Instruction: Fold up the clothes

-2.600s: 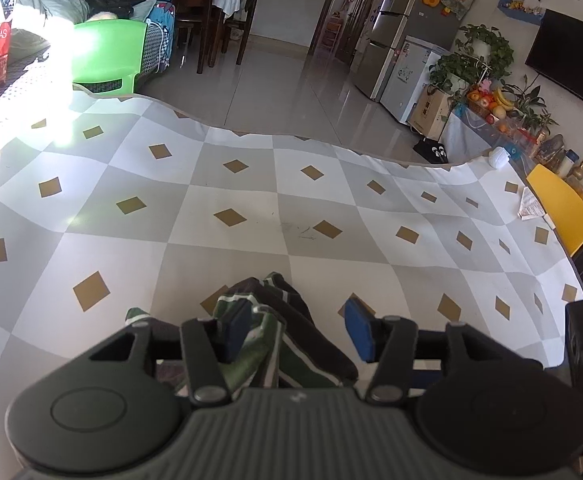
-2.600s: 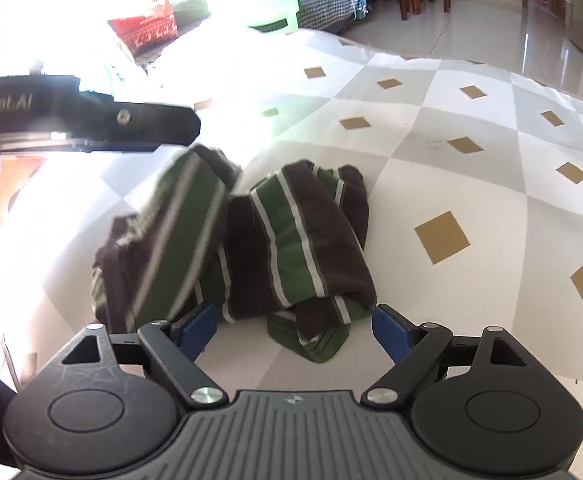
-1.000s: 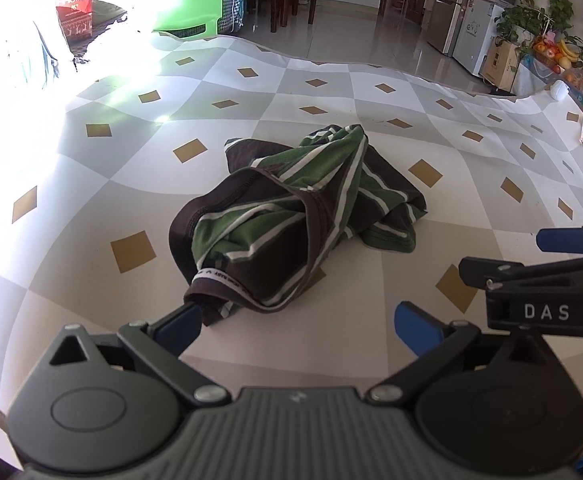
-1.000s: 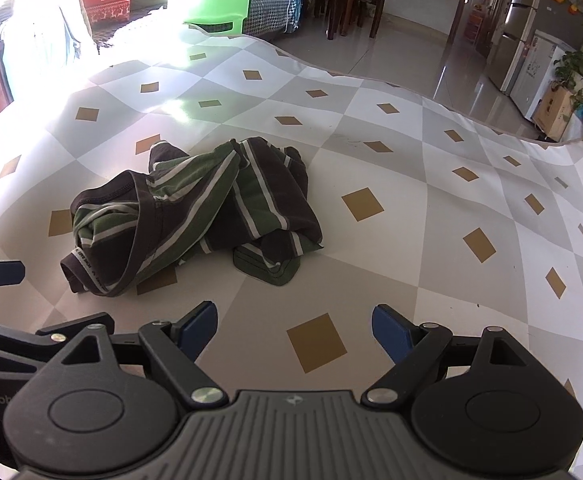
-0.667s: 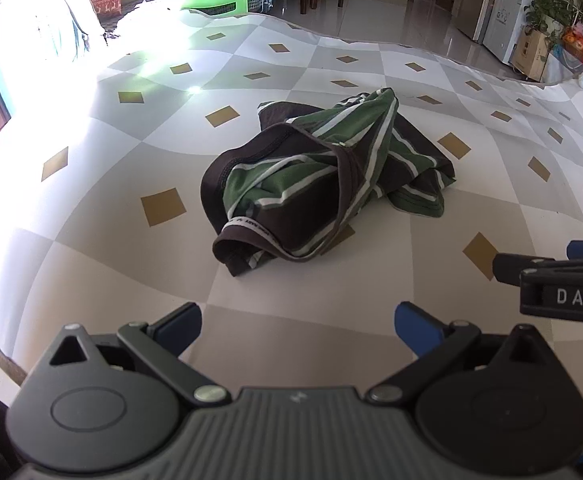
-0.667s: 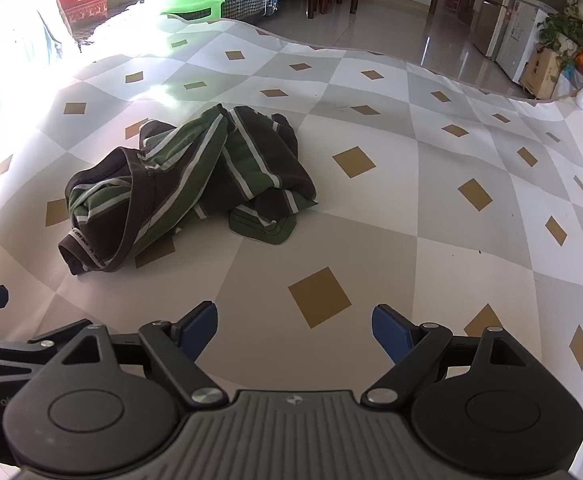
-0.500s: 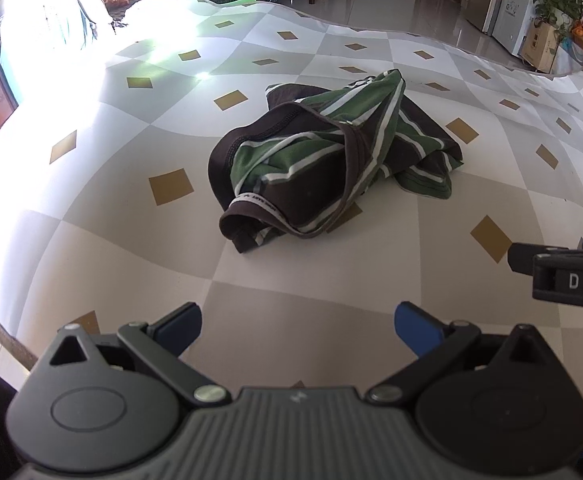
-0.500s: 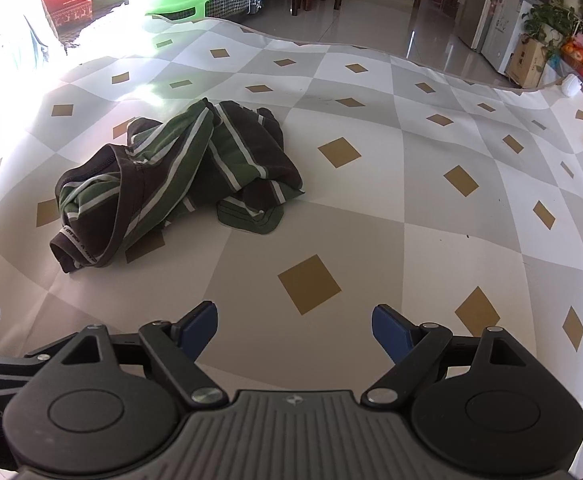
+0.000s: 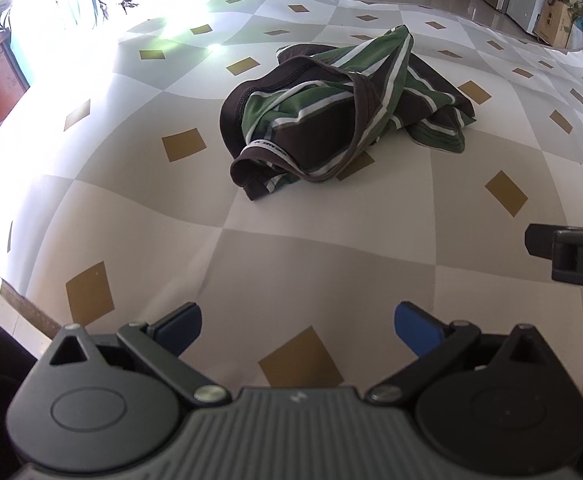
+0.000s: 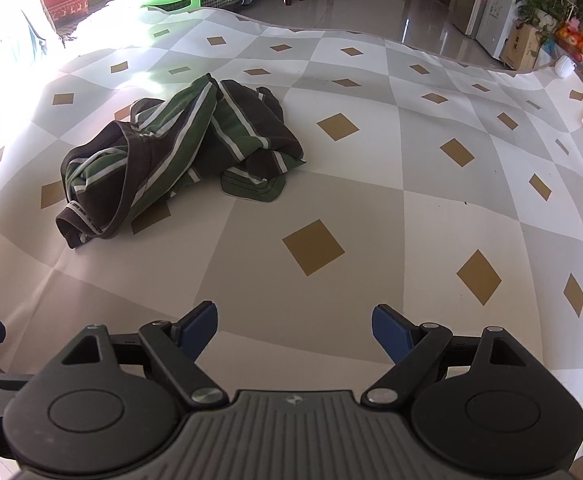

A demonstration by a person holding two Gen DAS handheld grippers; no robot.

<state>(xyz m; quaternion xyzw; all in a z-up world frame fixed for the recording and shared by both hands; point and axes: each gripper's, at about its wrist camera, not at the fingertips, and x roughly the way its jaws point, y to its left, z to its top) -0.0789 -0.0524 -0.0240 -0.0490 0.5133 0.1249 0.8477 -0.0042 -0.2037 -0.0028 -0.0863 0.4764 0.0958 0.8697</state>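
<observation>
Striped garment (image 9: 347,116) crumpled on counter (image 9: 331,264), ahead of left tongs (image 9: 297,326); up-left of right tongs (image 10: 293,328); both wide, empty

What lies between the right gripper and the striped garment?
Nothing: in the right wrist view only bare checked tablecloth separates the open right gripper from the striped garment.

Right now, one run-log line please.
phase: pre-grasp | left gripper: open, empty | right gripper: open, empty | striped garment: crumpled on tablecloth, unfolded
</observation>
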